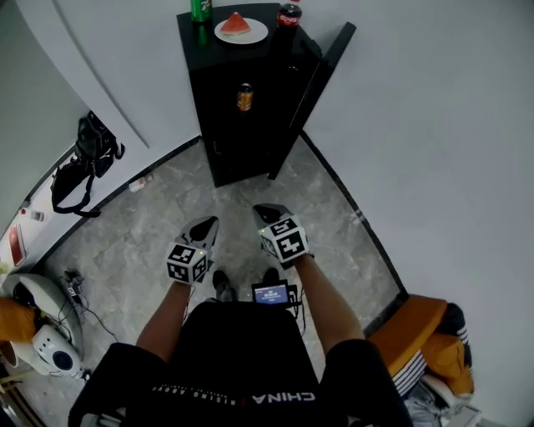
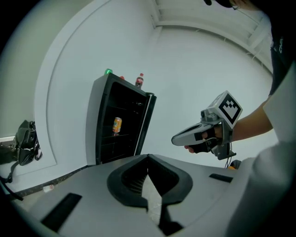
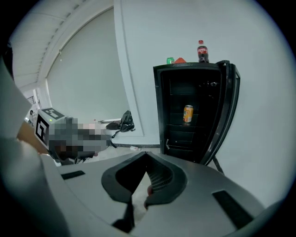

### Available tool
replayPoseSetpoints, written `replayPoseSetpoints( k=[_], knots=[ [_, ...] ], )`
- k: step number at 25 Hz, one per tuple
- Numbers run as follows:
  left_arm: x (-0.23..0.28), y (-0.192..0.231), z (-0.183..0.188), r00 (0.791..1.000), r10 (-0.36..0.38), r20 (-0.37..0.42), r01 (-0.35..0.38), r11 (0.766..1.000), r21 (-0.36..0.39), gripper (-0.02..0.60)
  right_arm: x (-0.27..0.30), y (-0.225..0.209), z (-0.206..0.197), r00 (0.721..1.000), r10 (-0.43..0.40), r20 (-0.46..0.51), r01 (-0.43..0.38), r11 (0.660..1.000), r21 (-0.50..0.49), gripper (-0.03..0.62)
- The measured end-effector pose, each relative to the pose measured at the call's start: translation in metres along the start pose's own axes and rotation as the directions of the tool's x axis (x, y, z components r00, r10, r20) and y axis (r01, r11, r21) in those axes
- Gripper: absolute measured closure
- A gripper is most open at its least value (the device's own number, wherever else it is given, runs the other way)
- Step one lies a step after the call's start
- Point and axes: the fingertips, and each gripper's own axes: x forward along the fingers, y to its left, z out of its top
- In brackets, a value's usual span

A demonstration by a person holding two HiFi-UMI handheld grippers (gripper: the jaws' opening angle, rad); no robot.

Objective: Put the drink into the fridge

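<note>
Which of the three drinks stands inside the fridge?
The orange can, on a shelf inside; the green bottle and cola bottle stand on top of the fridge.

Can (image 1: 244, 97) inside fridge (image 1: 227, 146); plate (image 1: 255, 36) on top.

Left tongs (image 1: 209, 223), right tongs (image 1: 267, 210): closed, empty.

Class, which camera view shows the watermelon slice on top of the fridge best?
The head view: it looks down on the whole watermelon slice on its plate. Both gripper views catch only a red sliver atop the fridge.
</note>
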Motion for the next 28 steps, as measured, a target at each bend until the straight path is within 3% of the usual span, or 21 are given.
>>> replayPoseSetpoints(
  k=[6,11,18,28],
  knots=[
    [0.012,-0.038,-0.001,0.999,-0.048,-0.018,0.048,0.999,-0.003,0.569,-0.022,-0.005,-0.003,0.997,-0.004,0.082,-0.005,0.995,0.104,0.58],
    [0.025,-0.072,0.015,0.996,-0.084,-0.018,0.085,0.991,0.102,0.569,-0.035,-0.014,-0.002,0.99,-0.041,0.135,0.023,0.991,0.132,0.58],
    [0.032,-0.087,0.035,0.991,-0.122,0.053,0.119,0.992,0.051,0.57,-0.049,-0.026,-0.009,0.987,-0.046,0.152,0.019,0.985,0.173,0.58],
    [0.042,-0.093,0.035,0.989,-0.142,0.031,0.141,0.989,0.047,0.571,-0.049,-0.032,-0.003,0.987,-0.034,0.159,0.008,0.987,0.162,0.58]
  ],
)
